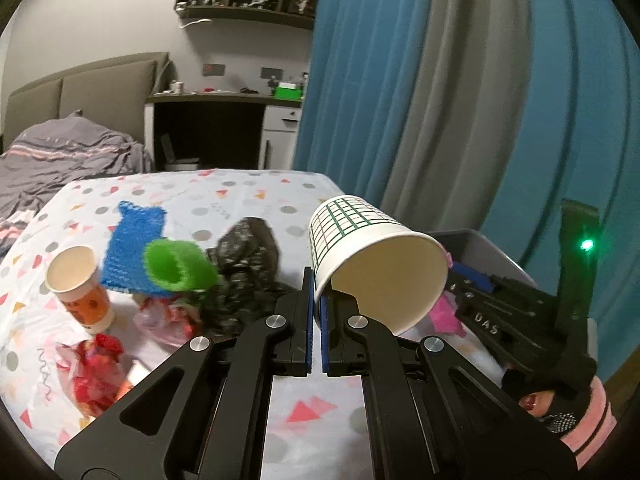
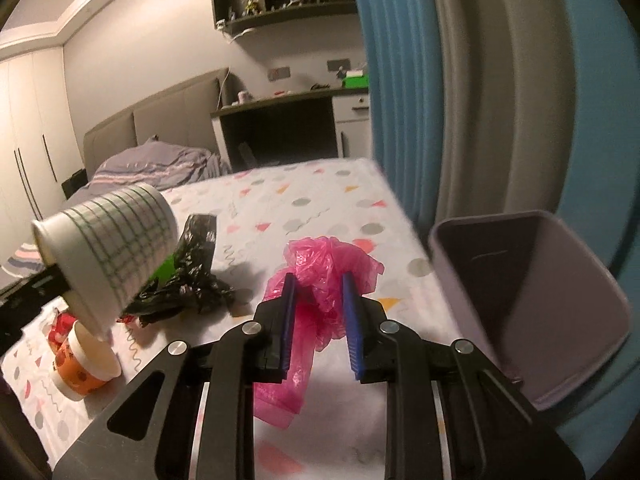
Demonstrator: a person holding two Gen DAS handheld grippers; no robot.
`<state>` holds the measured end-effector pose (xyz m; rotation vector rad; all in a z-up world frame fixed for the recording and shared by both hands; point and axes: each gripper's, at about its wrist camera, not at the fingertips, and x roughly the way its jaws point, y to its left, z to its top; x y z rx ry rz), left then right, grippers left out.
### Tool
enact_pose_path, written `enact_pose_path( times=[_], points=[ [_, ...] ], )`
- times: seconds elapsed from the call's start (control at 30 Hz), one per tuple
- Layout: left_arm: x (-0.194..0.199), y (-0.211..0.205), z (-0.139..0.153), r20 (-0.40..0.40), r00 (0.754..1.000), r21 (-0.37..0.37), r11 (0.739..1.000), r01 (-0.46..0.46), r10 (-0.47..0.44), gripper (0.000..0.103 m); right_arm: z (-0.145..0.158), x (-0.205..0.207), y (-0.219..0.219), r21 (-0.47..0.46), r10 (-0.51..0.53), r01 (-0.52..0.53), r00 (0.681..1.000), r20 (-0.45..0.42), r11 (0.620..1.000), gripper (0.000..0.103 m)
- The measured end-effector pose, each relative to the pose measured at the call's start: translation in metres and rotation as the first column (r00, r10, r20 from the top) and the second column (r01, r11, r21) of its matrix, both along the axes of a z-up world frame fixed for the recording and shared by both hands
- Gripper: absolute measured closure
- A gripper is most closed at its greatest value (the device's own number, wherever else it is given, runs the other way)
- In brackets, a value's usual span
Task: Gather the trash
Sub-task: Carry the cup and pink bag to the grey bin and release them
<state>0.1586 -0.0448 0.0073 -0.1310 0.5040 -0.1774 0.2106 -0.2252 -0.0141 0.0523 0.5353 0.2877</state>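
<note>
Bin (image 2: 560, 320) waits at the counter's (image 2: 320, 200) edge: left tool (image 1: 316, 300) clamps the cup (image 1: 372, 256) rim, right tool (image 2: 318, 304) pinches the pink bag (image 2: 324, 276) beside it, ready to drop.

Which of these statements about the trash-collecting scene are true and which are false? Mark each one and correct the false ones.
1. The left gripper pinches the rim of the checked paper cup. True.
2. The right gripper holds the black plastic bag. False: it holds the pink plastic bag; the black one lies on the table.
3. The grey bin stands at the right side of the table. True.
4. The orange paper cup lies on its side. False: it stands upright, mouth up.
5. The checked paper cup is upright in the gripper. False: it is tipped sideways.
</note>
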Motion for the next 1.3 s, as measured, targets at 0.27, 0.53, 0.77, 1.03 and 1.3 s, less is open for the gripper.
enact_pose_path(
  times=[0.27, 0.53, 0.77, 1.03, 1.3],
  points=[
    [0.017, -0.053, 0.001, -0.008, 0.993, 0.012, 0.993, 0.121, -0.121, 0.101, 0.021, -0.02, -0.053, -0.001, -0.097, 0.097, 0.993, 0.072, 0.995, 0.079],
    [0.05, -0.125, 0.002, 0.022, 0.962, -0.009, 0.962, 0.272, -0.271, 0.101, 0.033, -0.025, -0.118, 0.014, -0.256, 0.256, 0.959, 0.119, 0.967, 0.079],
    [0.086, -0.166, -0.018, -0.013, 0.938, -0.035, 0.938, 0.345, -0.346, 0.101, 0.021, -0.019, -0.147, 0.01, -0.316, 0.317, 0.943, 0.103, 0.948, 0.079],
    [0.107, -0.189, -0.033, -0.038, 0.925, -0.047, 0.925, 0.376, -0.378, 0.101, 0.006, -0.008, -0.161, 0.011, -0.343, 0.343, 0.936, 0.073, 0.939, 0.079],
    [0.12, -0.203, -0.047, -0.063, 0.915, -0.047, 0.917, 0.396, -0.398, 0.101, -0.006, 0.0, -0.167, -0.003, -0.362, 0.362, 0.931, 0.05, 0.932, 0.078]
  ],
)
